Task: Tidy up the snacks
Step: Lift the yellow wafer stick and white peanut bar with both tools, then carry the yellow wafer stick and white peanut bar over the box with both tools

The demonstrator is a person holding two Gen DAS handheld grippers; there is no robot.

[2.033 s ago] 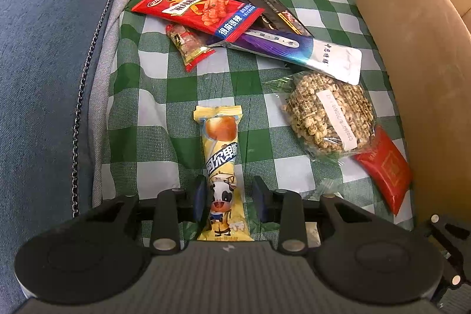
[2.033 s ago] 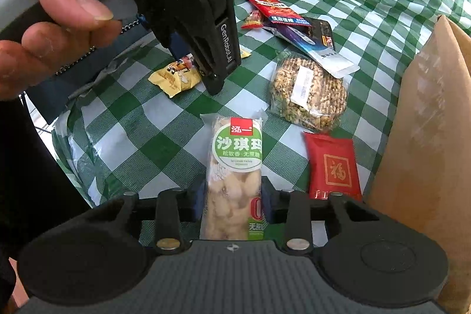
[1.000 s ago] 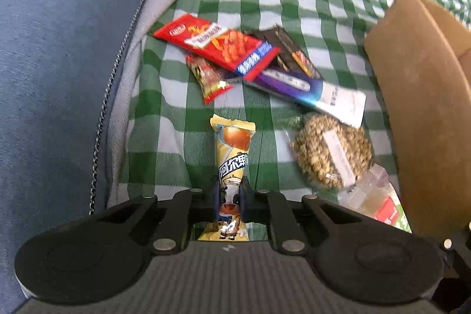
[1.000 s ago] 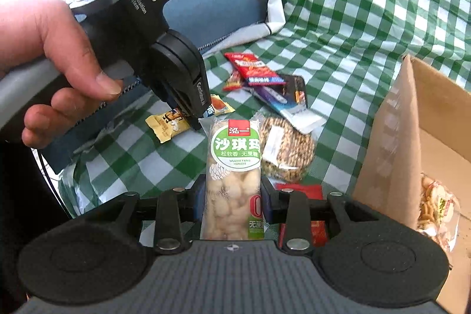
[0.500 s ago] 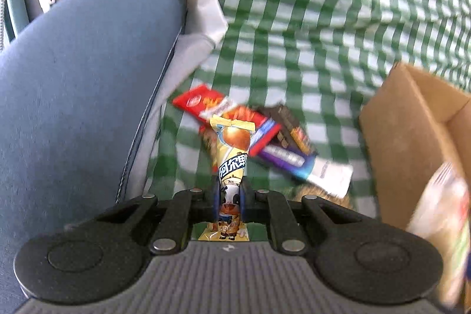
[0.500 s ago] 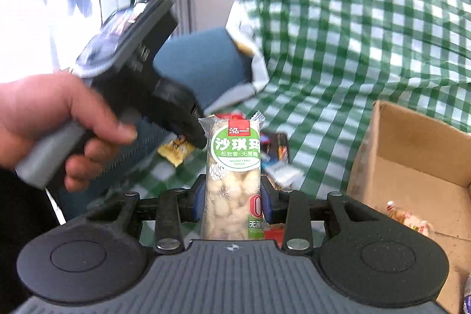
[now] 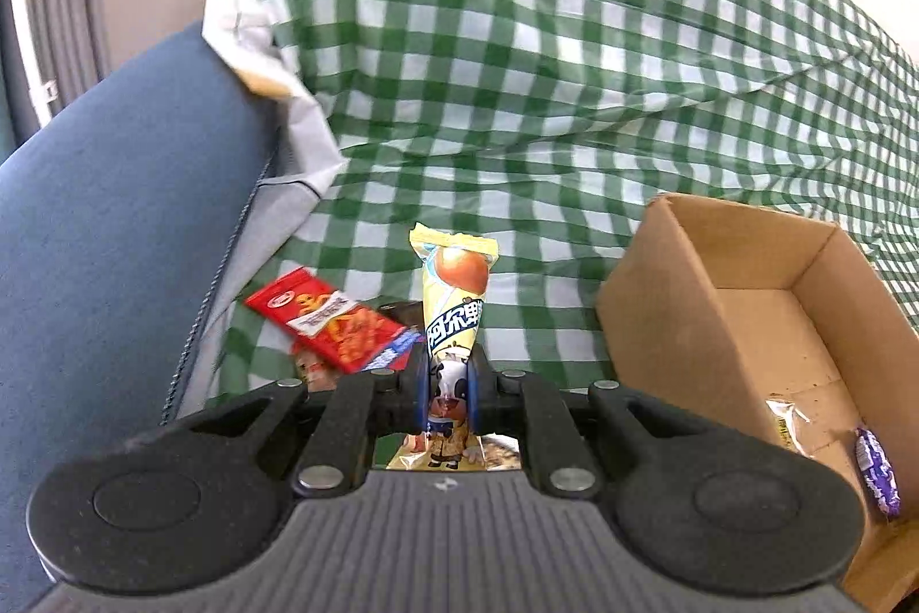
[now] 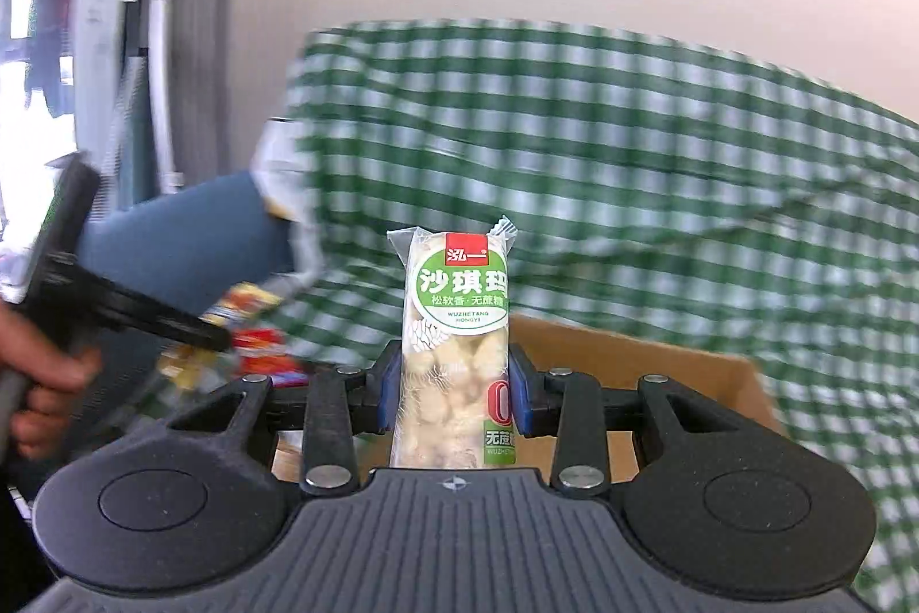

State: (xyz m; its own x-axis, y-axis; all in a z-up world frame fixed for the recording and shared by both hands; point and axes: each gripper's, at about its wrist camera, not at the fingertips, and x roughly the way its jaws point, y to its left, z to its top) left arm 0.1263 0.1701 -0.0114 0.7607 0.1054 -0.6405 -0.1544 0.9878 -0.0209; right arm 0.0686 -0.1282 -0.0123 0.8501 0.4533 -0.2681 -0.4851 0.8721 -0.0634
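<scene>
Clamping a yellow candy stick [image 7: 455, 320], left hand-held gripper [image 7: 448, 397], right hand-held gripper [image 8: 454, 397] squeezing a blur-backed sachima bar [image 8: 456, 343].

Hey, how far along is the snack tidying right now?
Partly done. The cardboard box already holds a few wrapped snacks. In hand: the left gripper clamps a yellow milk candy, the right gripper a green sachima pack. The red snack packet waits on the checked cloth.

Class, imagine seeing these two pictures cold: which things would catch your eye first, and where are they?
Each hand-held gripper clamps a snack upright: the left holds a yellow cow wrapper, the right a green-labelled rice bar. An open cardboard box sits to the right on the green checked cloth.
</scene>
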